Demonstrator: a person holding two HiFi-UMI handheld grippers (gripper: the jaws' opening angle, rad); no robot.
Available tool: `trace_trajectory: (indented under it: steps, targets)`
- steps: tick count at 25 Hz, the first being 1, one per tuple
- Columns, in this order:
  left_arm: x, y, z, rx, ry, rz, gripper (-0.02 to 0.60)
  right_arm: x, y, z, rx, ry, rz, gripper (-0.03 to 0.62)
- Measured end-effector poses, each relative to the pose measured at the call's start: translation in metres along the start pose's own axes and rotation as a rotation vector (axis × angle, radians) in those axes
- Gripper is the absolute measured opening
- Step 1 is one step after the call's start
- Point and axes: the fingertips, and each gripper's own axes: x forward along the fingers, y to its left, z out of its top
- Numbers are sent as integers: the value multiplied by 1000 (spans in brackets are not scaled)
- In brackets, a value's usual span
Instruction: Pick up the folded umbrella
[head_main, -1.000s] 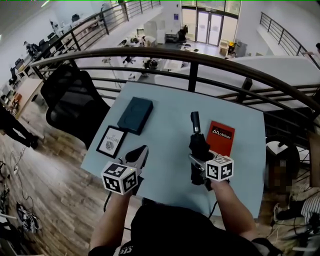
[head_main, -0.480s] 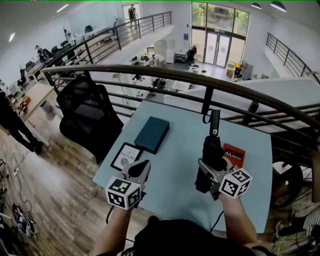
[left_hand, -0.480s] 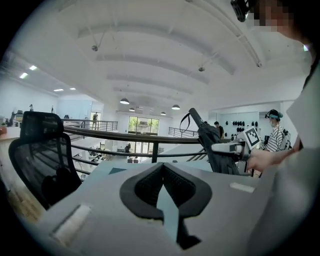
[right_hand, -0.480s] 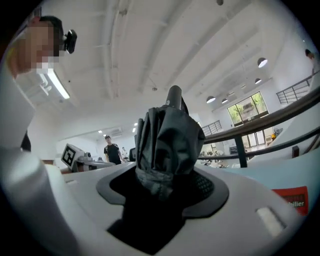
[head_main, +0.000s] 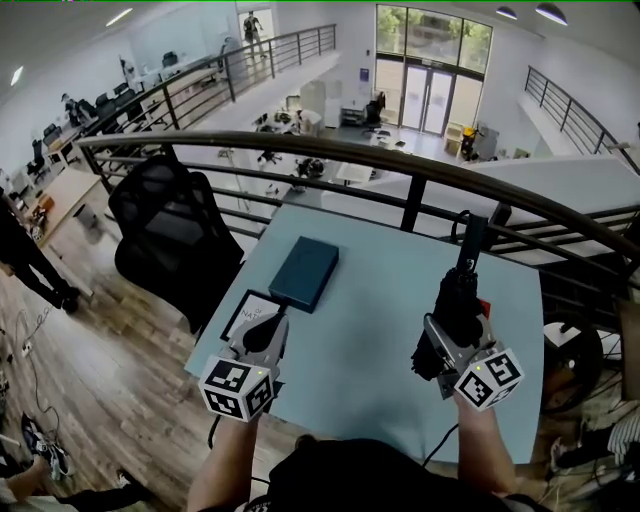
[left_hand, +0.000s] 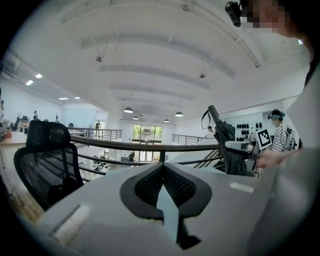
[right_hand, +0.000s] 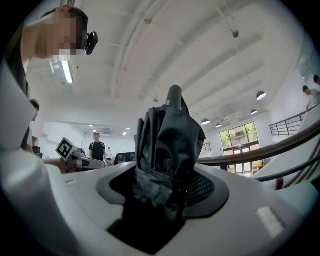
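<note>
The folded black umbrella (head_main: 457, 300) is clear of the light blue table (head_main: 370, 330), tilted a little, with its handle (head_main: 470, 236) uppermost. My right gripper (head_main: 440, 345) is shut on the bundled canopy. In the right gripper view the dark fabric of the umbrella (right_hand: 167, 145) fills the gap between the jaws of the right gripper (right_hand: 165, 185). My left gripper (head_main: 264, 330) hovers over the table's near left part, jaws together and holding nothing. In the left gripper view the tips of the left gripper (left_hand: 162, 166) meet, and the umbrella (left_hand: 227, 145) shows at the right.
A dark teal box (head_main: 304, 272) lies on the table's far left, and a framed card (head_main: 240, 310) lies just beyond the left gripper. A red booklet (head_main: 485, 308) peeks out behind the umbrella. A black mesh chair (head_main: 170, 240) stands to the left; a railing (head_main: 400, 160) runs behind.
The right gripper has lifted the umbrella off the table, swinging it from lying flat to nearly upright. The left gripper has moved up and slightly left.
</note>
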Motion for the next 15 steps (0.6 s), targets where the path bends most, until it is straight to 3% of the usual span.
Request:
trace_trajectory:
  steps: [9,15]
  targets:
    - [4,2,-16,-25,20,2,6,-12,3,-34,-10,47,-4,273]
    - [-1,7,-19,-37,34,24,6,-9,0,-24,-2,37,-3,272]
